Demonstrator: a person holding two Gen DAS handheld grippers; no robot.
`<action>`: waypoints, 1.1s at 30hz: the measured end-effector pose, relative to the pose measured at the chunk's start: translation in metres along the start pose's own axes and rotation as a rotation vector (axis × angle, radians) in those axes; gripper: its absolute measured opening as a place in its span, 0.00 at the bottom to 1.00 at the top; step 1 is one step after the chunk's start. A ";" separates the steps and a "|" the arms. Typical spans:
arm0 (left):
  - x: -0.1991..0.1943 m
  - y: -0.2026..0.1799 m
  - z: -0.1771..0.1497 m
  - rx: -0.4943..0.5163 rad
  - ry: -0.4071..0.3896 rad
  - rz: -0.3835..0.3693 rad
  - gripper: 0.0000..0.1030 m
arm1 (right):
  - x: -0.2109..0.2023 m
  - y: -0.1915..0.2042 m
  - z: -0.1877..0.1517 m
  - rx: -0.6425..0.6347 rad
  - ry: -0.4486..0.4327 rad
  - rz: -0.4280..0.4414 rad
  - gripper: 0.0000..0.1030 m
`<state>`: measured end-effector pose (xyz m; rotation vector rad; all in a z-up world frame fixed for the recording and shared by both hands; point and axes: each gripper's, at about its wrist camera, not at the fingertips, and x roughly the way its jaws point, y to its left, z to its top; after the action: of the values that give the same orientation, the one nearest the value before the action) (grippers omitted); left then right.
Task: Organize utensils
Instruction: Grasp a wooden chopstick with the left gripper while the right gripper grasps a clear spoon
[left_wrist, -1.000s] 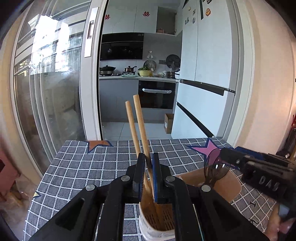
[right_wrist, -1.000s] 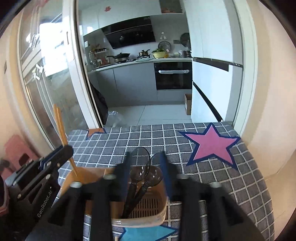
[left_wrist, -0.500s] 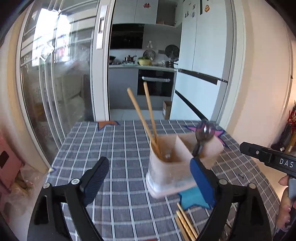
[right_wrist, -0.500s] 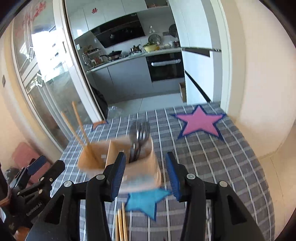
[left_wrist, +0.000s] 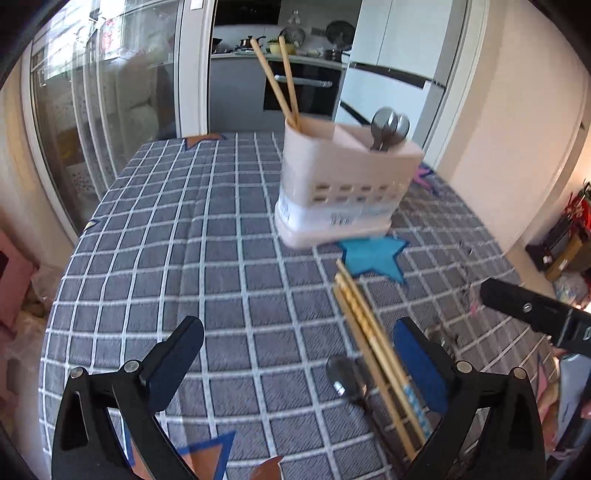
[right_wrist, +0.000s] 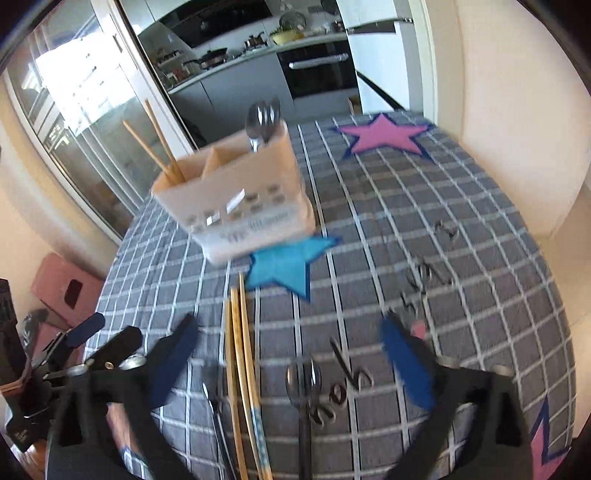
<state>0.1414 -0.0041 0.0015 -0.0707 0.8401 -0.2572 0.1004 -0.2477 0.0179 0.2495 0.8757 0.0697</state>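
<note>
A beige two-compartment utensil holder stands on the checked cloth. Two wooden chopsticks stick out of its left compartment and two spoons out of its right. Closer in, several loose chopsticks lie on the cloth beside a spoon. My left gripper hangs open above them, holding nothing. The jaws of my right gripper are opening and grip nothing; the loose utensils lie on the cloth beneath the gap.
The grey checked cloth carries a blue star just in front of the holder and a pink star at the far right. Small dark curly marks dot the cloth's right side. A glass sliding door stands left, with a pink stool below.
Both grippers were over the holder around the chopsticks and the spoons. They have let go, opened wide and pulled back and down over the near cloth.
</note>
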 end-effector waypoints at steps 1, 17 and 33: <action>0.001 -0.001 -0.005 0.006 0.009 0.005 1.00 | 0.000 -0.002 -0.006 0.004 0.005 0.001 1.00; 0.020 0.004 -0.064 -0.015 0.213 -0.014 1.00 | 0.014 -0.029 -0.077 0.058 0.195 -0.117 1.00; 0.029 0.016 -0.067 -0.078 0.277 0.013 1.00 | 0.035 -0.009 -0.071 -0.033 0.257 -0.183 0.82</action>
<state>0.1133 0.0072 -0.0665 -0.1044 1.1261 -0.2249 0.0684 -0.2376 -0.0542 0.1300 1.1483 -0.0553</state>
